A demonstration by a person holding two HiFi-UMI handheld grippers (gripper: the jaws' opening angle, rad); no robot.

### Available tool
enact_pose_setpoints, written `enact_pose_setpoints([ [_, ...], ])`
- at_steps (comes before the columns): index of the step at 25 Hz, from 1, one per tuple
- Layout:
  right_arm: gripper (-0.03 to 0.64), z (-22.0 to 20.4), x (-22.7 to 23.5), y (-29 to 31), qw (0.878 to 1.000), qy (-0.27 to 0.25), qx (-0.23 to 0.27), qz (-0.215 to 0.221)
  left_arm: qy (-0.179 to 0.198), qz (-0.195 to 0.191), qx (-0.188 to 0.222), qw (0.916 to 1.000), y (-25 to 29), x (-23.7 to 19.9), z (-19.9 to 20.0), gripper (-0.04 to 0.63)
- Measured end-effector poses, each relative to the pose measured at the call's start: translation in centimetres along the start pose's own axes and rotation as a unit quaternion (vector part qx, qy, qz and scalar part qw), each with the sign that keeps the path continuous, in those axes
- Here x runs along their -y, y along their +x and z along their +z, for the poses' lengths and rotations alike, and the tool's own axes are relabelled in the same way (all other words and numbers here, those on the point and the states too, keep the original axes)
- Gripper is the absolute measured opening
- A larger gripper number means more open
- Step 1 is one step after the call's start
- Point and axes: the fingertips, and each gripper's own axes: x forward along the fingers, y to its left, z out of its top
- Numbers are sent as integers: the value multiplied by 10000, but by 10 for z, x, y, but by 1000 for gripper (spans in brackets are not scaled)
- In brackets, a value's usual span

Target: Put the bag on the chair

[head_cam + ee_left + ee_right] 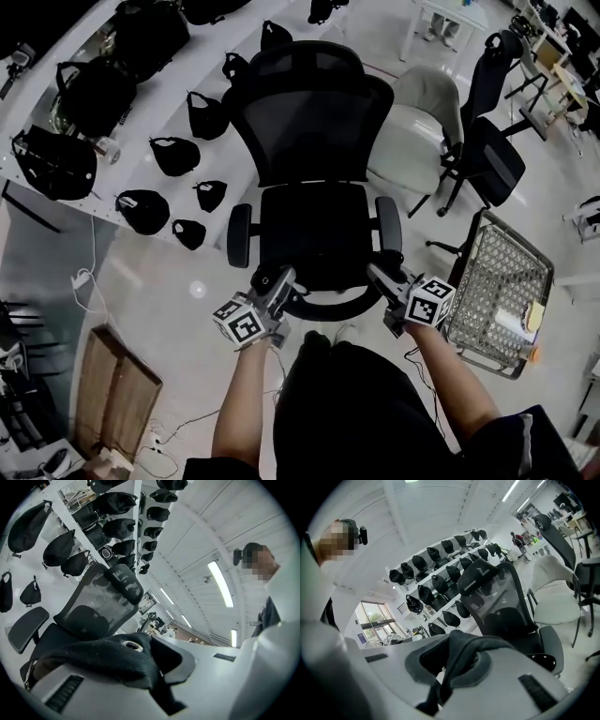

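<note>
So the left hand-held gripper (273,281) is clamped shut on a fold of black fabric with a metal eyelet (131,645) in it. The right hand-held gripper (385,277) is pinched down tight on another fold of the same fabric. Basically, the black bag (328,309) is gripped at both ends. It's strung sideways between the two grippers, long axis running left to right, one end pointed at each gripper, with a bit of sag in the middle. It's hung right along the front edge of the seat of the black mesh office chair (314,225), which is faced toward the person. Whether the seat is actually touched can't be made out. Further out, a white shelf (206,70) loaded with other black bags (56,161) is seen on the left. A white chair (417,122) and a wire basket (492,258) are seen on the right.
</note>
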Motion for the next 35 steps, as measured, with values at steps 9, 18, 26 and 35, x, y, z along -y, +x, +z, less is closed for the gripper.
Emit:
enact_pose_setpoints([
  [9,12,45,46,56,9998,-176,69,-89,-168,-161,-7,9997,40,-48,43,15],
  [18,12,74,106,117,9995,-136,1,-299,-98,-279,-469,9985,89,-106,67,15],
  [26,12,83,152,154,9990,-63,-142,-427,-219,-264,-519,9981,126,-156,84,15],
  [35,12,75,206,190,9967,38,-246,-777,-208,-217,-797,9964,153,-214,80,17],
])
